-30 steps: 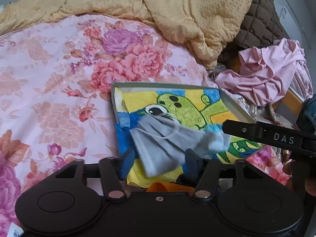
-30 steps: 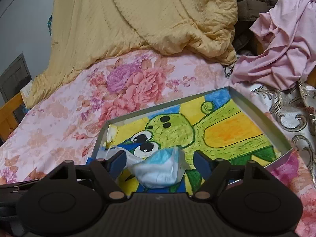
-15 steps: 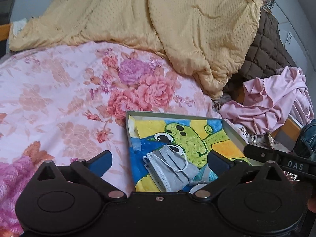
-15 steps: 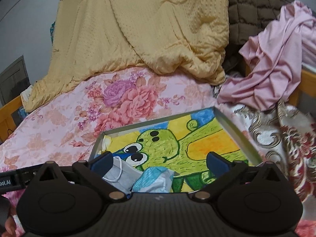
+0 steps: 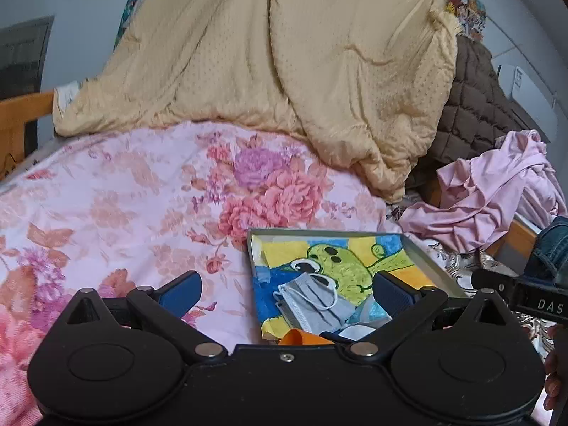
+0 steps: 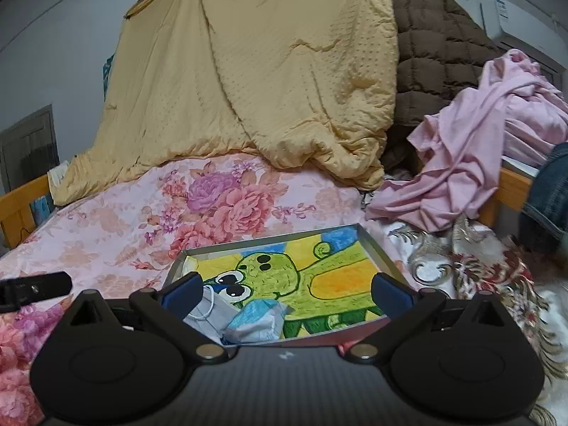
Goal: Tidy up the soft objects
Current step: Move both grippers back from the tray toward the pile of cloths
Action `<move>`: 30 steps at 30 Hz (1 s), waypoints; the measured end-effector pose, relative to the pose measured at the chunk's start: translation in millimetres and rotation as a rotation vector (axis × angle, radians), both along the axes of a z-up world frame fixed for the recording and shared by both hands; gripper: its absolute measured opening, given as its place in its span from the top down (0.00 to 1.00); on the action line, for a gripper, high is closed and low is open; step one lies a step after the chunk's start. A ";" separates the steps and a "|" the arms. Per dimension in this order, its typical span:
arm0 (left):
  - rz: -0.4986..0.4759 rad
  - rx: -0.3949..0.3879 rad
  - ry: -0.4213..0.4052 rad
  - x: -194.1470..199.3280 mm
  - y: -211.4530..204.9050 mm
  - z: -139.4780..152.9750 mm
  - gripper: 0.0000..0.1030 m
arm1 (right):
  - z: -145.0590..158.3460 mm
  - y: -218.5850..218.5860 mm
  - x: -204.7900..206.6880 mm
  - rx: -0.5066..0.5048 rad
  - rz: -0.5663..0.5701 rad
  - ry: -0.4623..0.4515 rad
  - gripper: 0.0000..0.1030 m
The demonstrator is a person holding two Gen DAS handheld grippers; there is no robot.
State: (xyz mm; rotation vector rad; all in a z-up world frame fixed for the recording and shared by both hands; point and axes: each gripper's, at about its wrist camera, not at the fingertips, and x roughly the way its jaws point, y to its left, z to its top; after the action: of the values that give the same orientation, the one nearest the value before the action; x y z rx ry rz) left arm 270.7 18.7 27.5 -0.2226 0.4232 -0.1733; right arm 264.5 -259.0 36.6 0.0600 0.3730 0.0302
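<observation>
A shallow grey tray [image 5: 330,233] with a green cartoon frog lining lies on the floral bed; it also shows in the right wrist view [image 6: 269,243]. A grey face mask [image 5: 312,303] lies loose in the tray's near left part, also seen in the right wrist view [image 6: 209,314]. A crumpled blue mask [image 6: 259,317] lies beside it in the tray. My left gripper [image 5: 285,293] is open and empty above the tray's near edge. My right gripper [image 6: 285,293] is open and empty above the masks.
A yellow quilt [image 5: 284,71] is heaped at the back. A brown quilted blanket [image 6: 433,46] and a pink garment [image 6: 479,149] lie at the right. The floral sheet [image 5: 124,195] spreads to the left. An orange thing [image 5: 301,337] peeks at the tray's near edge.
Both grippers opened and let go of their masks, then pulled back and up. The grey and blue masks now lie in the tray.
</observation>
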 end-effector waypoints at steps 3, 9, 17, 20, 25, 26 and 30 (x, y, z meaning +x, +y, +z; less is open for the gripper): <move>-0.002 0.003 -0.014 -16.3 -0.2 7.7 0.01 | 2.8 -7.8 -16.2 0.019 -0.001 0.000 0.00; -0.012 0.019 -0.012 -54.1 -0.8 9.2 0.01 | 6.7 -18.8 -47.7 0.057 0.009 0.001 0.00; -0.024 0.009 0.027 -96.5 -3.0 -0.5 0.01 | 4.9 -20.9 -86.4 0.068 0.007 0.027 0.00; -0.026 0.029 0.050 -109.9 -6.9 -6.6 0.01 | 3.4 -21.2 -99.0 0.080 0.006 0.049 0.00; -0.031 0.059 0.087 -129.1 -12.0 -16.6 0.01 | -2.1 -20.5 -118.4 0.090 0.003 0.093 0.00; -0.032 0.067 0.092 -132.2 -13.0 -17.8 0.01 | -3.5 -20.6 -121.2 0.094 0.002 0.103 0.00; -0.029 0.082 0.101 -142.4 -15.1 -20.0 0.01 | -9.0 -21.1 -134.7 0.107 -0.003 0.134 0.00</move>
State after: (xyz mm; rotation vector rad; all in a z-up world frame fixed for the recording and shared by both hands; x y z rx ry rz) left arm 128.3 3.6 7.5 -0.1453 0.5325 -0.1731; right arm 129.8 -280.1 27.7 0.1686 0.5053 0.0427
